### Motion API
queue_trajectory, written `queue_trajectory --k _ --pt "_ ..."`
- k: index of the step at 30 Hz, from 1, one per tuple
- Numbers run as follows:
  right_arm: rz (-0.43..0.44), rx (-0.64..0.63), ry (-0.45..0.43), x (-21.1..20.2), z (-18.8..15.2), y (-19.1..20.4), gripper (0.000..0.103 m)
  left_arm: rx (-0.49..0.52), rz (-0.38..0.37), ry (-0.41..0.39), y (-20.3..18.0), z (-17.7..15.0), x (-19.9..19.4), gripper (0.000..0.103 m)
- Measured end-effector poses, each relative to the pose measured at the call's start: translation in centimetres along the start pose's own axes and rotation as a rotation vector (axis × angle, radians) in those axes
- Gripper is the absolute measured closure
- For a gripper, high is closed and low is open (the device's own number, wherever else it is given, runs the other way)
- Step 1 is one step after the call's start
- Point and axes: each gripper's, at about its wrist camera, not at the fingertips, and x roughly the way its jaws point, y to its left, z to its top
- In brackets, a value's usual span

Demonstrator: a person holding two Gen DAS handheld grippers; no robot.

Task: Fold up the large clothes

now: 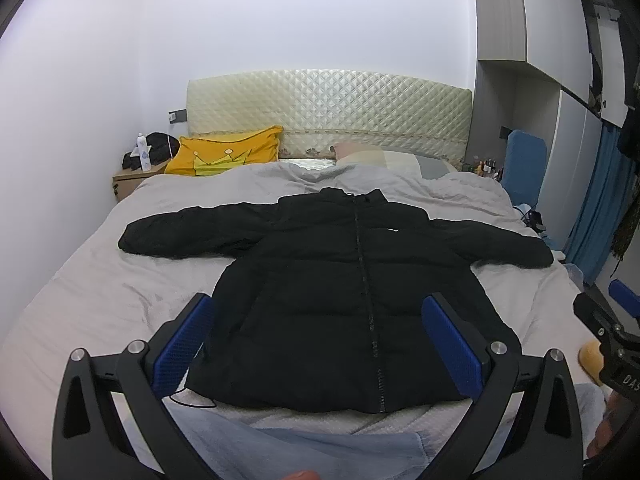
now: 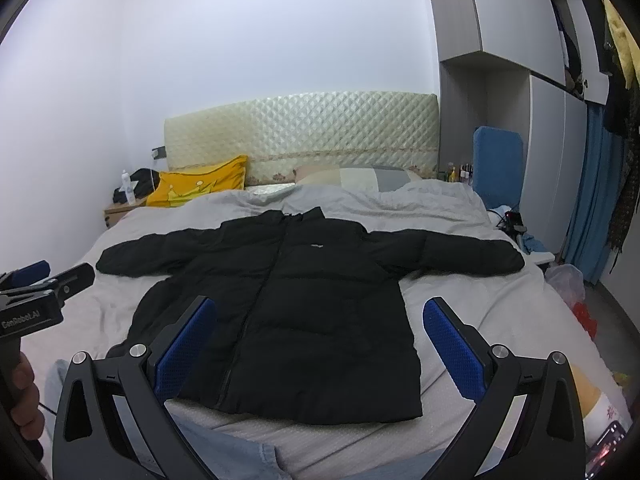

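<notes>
A black puffer jacket (image 1: 344,280) lies flat and zipped on the grey bed sheet (image 1: 92,292), front up, both sleeves spread out to the sides, collar toward the headboard. It also shows in the right wrist view (image 2: 288,300). My left gripper (image 1: 320,316) is open and empty, held above the jacket's hem. My right gripper (image 2: 320,316) is open and empty, above the hem's right part. Each gripper shows at the edge of the other's view, the right one (image 1: 608,312) and the left one (image 2: 52,280).
A quilted headboard (image 1: 328,112) stands at the far end with a yellow pillow (image 1: 224,156) and a pale pillow (image 1: 392,160). A bedside table (image 1: 132,180) with a bottle stands far left. A wardrobe (image 2: 560,140) and blue curtain (image 2: 596,208) stand right. A red-and-white bag (image 2: 576,296) lies on the floor.
</notes>
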Motion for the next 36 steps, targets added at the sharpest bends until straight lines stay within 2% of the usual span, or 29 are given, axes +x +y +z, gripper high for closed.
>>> queue_trajectory --k 36 --pt "-0.011 0.005 0.008 0.5 -0.4 -0.2 0.0 -0.007 -0.042 0.023 -0.3 0.0 1.3 0.0"
